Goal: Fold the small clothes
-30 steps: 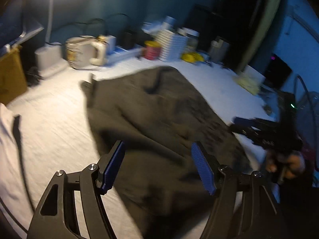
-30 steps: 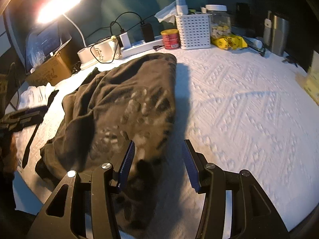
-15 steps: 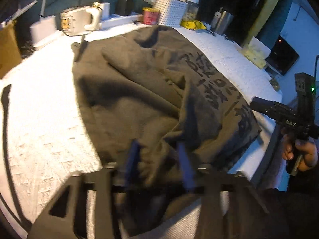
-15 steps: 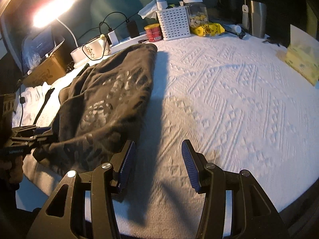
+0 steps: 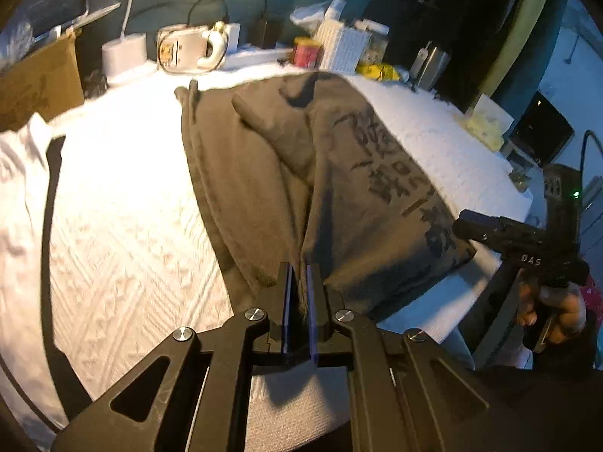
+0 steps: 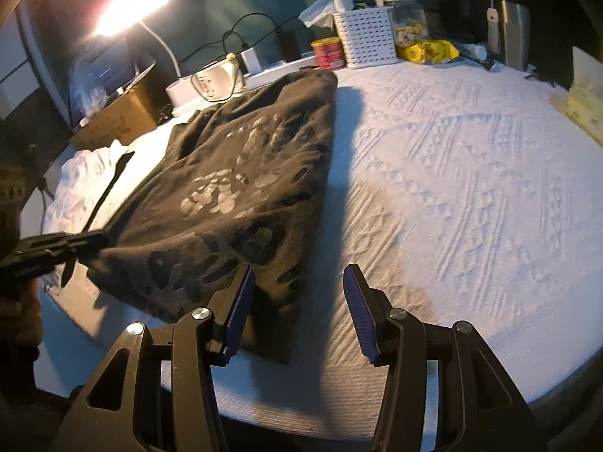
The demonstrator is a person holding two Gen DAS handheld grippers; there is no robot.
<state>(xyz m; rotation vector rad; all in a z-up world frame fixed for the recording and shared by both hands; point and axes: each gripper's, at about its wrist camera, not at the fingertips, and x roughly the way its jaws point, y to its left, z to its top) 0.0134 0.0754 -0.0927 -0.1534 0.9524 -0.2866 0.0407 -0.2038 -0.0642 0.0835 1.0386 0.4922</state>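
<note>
While the left hand-held gripper [image 5: 299, 282] is clamped on the near hem of the shirt [image 5: 320, 188] spread across frame centre, the right hand-held gripper [image 6: 297, 301] gapes empty at its lower-right corner, so gripping that corner should precede folding.

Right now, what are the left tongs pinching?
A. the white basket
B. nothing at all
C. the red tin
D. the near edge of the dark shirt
D: the left tongs are shut on a fold at the near edge of the dark shirt, while the right tongs stand open beside it.
</note>
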